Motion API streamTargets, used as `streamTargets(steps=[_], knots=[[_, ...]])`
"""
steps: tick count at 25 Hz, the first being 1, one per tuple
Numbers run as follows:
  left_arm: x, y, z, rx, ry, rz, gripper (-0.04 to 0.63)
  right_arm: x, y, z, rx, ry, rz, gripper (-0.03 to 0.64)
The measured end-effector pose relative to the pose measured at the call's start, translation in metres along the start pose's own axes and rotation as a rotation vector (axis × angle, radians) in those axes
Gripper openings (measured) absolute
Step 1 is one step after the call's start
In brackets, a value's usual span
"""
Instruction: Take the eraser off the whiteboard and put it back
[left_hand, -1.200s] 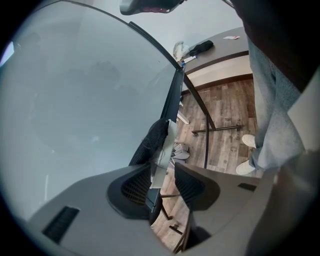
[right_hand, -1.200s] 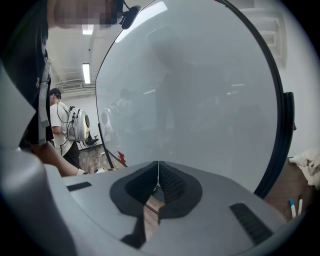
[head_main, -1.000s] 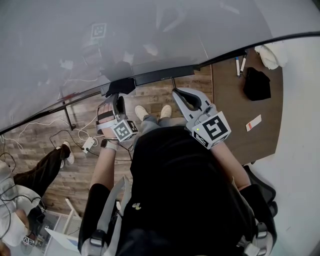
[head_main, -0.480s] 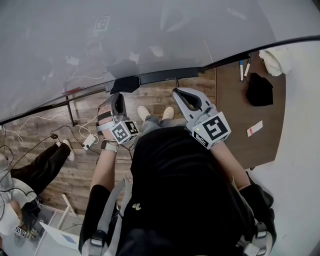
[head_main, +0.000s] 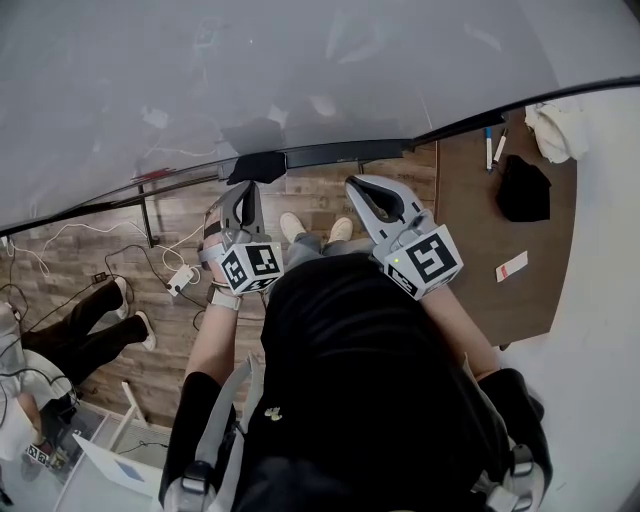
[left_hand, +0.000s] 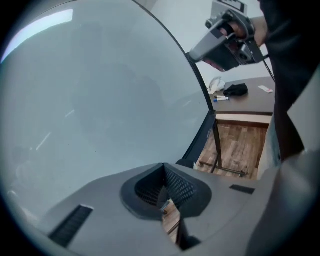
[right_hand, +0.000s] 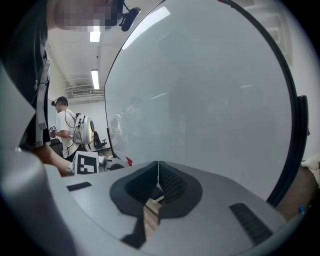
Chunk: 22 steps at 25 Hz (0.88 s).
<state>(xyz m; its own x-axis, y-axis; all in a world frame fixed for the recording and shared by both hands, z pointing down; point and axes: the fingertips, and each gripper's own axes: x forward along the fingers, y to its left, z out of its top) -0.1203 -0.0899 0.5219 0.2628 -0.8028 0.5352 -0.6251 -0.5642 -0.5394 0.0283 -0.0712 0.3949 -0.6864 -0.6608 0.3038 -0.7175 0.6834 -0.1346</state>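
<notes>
The black block eraser (head_main: 256, 166) sits on the dark lower edge of the large pale whiteboard (head_main: 300, 80). The left tool (head_main: 243, 192) points at it from just below. Its jaws have just been closing and now meet with nothing between them. The right tool (head_main: 352, 185), near the same edge, is likewise closed and empty.

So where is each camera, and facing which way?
Head view: on the person's head, facing steeply down at whiteboard and floor; shows torso, left gripper, right gripper.
Left gripper view: on the left gripper, facing along the whiteboard; shows its jaws, just closed, empty.
Right gripper view: on the right gripper, facing the whiteboard; shows its shut jaws.
Shared: head and left gripper views both show the brown table.
</notes>
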Motion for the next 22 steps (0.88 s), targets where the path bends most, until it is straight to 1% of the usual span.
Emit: streamTargets(steps=[6, 11, 15, 19, 22], knots=[[-0.013, 0.01, 0.044, -0.127, -0.1, -0.011, 0.009, -0.009, -0.003, 0.01, 0.004, -0.029, -0.007, 0.017], [-0.021, 0.015, 0.081, -0.26, -0.194, -0.055, 0.008, -0.016, -0.007, 0.02, -0.009, -0.058, -0.017, 0.017], [-0.027, 0.017, 0.109, -0.282, -0.262, -0.074, 0.008, -0.023, -0.011, 0.03, -0.018, -0.082, -0.023, 0.017], [-0.032, 0.015, 0.138, -0.309, -0.339, -0.111, 0.008, -0.032, -0.015, 0.041, -0.014, -0.115, -0.028, 0.017], [-0.036, 0.015, 0.155, -0.334, -0.371, -0.136, 0.008, -0.038, -0.017, 0.049, -0.021, -0.132, -0.03, 0.017]])
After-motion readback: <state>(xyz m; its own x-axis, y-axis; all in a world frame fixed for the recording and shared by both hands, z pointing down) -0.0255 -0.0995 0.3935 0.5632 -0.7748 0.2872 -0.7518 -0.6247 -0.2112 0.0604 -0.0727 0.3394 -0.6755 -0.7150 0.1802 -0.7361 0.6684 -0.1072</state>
